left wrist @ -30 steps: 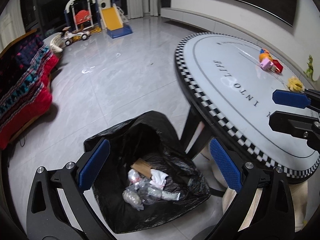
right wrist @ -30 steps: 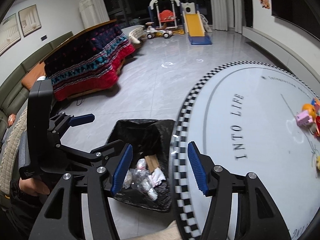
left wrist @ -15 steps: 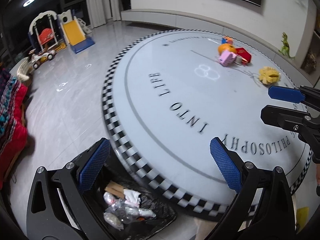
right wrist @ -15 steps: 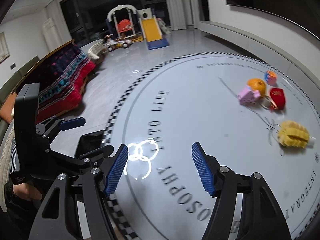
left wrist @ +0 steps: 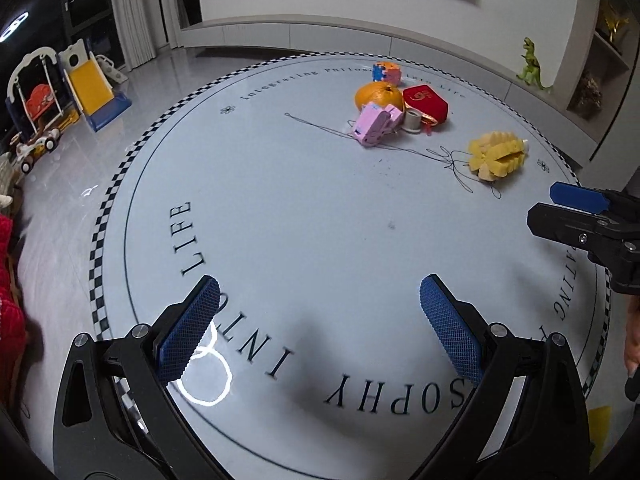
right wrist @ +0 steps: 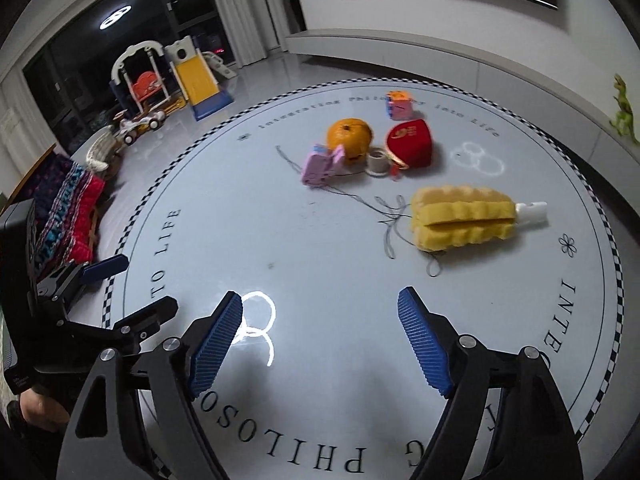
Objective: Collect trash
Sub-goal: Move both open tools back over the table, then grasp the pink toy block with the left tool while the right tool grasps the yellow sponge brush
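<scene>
The blue fingers [left wrist: 188, 332] of the left gripper [left wrist: 320, 326] stand wide apart, holding nothing, above the round table [left wrist: 280, 208]. The right gripper [right wrist: 320, 344] is empty too; its jaws have just been opening and now gape wide. Lettering around the tabletop reads "INTO LIFE" and part of "PHILOSOPHY". At the table's far side lie an orange [right wrist: 349, 136], a red box [right wrist: 410, 143], a pink toy [right wrist: 320, 164] and a yellow brush [right wrist: 464, 222]. No trash is clearly visible.

Table [left wrist: 320, 200] pale grey, checkered black-white rim; orange [right wrist: 349, 135] orange; fingers [right wrist: 216, 340] blue.
</scene>
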